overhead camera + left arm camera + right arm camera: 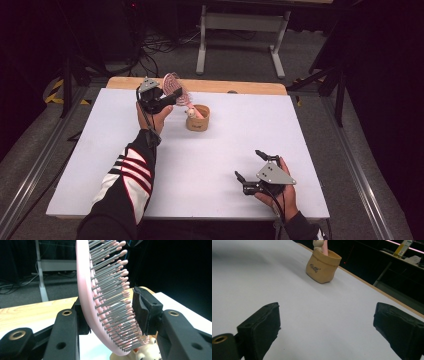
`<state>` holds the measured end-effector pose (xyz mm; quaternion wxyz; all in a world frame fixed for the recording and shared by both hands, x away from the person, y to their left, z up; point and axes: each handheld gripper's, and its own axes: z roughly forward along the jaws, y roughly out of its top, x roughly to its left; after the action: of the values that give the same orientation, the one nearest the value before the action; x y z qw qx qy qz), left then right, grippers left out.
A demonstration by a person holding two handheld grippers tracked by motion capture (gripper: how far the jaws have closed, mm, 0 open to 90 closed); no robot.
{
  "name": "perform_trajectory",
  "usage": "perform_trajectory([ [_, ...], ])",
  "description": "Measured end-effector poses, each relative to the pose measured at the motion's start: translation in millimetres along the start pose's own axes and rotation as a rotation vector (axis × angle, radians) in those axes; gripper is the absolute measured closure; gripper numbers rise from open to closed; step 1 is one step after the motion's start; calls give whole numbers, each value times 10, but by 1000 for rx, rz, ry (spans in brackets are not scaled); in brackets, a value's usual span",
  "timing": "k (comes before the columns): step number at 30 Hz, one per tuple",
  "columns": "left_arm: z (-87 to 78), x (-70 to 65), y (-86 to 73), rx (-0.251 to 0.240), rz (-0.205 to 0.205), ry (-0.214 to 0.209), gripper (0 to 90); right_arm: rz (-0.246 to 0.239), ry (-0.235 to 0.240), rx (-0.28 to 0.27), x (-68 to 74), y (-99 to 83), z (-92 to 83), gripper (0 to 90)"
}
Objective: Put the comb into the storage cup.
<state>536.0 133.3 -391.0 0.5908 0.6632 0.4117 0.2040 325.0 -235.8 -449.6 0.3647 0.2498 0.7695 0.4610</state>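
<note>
Left gripper (172,96) sits at the far left of the table (225,170) with the pink hairbrush (175,87) head between its jaws. In the left gripper view the brush (100,302) has its back against the left-hand jaw, and the bristle tips look to just reach the right-hand pad; can't tell if they're pressed, grip looks loose. Long axis runs steeply: head up and away from the gripper, handle angling down into the tan pouch-shaped holder (198,119) just beyond and below the jaws. Bristles face the right-hand jaw. A small white figure (147,352) sits at the holder's mouth by the handle. Right gripper (250,167) rests near the table's near right corner, jaws wide, nothing between them, holder (323,266) well ahead of it.
</note>
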Motion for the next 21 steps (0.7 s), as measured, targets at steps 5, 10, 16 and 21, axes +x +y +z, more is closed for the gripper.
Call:
perform_trajectory([
  [5,-19,40,-31,6,0,5,523,-1,1,1,2,0,3,78],
  [10,-30,56,-56,9,8,-12,523,-4,1,1,9,3,4,78],
  [16,-40,54,-56,14,21,-12,518,-6,1,4,11,2,7,78],
  [21,-47,33,-41,15,40,4,491,-6,1,4,9,1,7,78],
])
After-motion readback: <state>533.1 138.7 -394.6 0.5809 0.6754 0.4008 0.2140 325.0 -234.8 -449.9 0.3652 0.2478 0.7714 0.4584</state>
